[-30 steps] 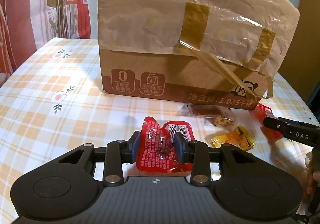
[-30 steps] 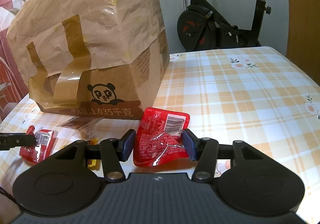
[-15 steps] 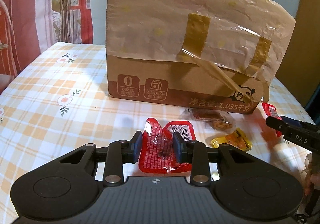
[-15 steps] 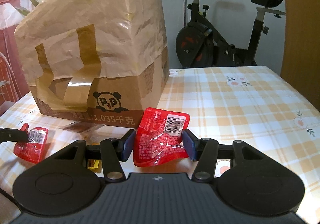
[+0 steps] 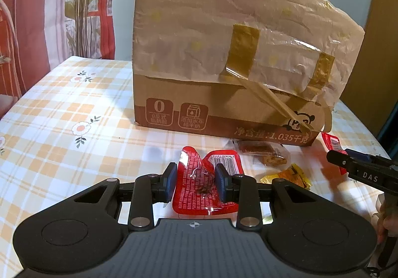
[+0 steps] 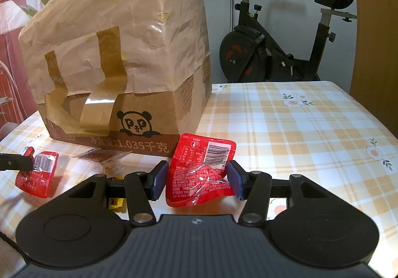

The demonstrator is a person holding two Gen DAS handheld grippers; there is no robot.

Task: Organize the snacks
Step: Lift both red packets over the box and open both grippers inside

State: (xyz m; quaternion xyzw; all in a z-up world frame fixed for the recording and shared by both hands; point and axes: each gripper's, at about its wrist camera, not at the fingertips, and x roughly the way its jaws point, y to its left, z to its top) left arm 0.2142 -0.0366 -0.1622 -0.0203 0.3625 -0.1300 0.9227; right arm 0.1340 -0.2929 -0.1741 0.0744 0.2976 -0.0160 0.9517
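Observation:
My left gripper (image 5: 195,178) is shut on a red snack packet (image 5: 204,186), pinched and folded, held above the checked tablecloth. My right gripper (image 6: 196,178) is shut on another red snack packet (image 6: 199,176) with a barcode. Each gripper shows in the other view: the right one (image 5: 360,171) at the right edge with its packet (image 5: 332,142), the left one (image 6: 15,163) at the left edge with its packet (image 6: 37,178). A large cardboard box (image 5: 223,59) covered with taped paper stands behind, also in the right wrist view (image 6: 119,54).
A clear-wrapped brown snack (image 5: 263,153) and a yellow packet (image 5: 288,176) lie on the table (image 5: 62,116) before the box. An exercise bike (image 6: 281,49) stands beyond the table's far edge. A plant and red curtain (image 5: 82,4) are behind left.
Both grippers have risen and pulled back a little with their packets still held; the box top shows more in both views.

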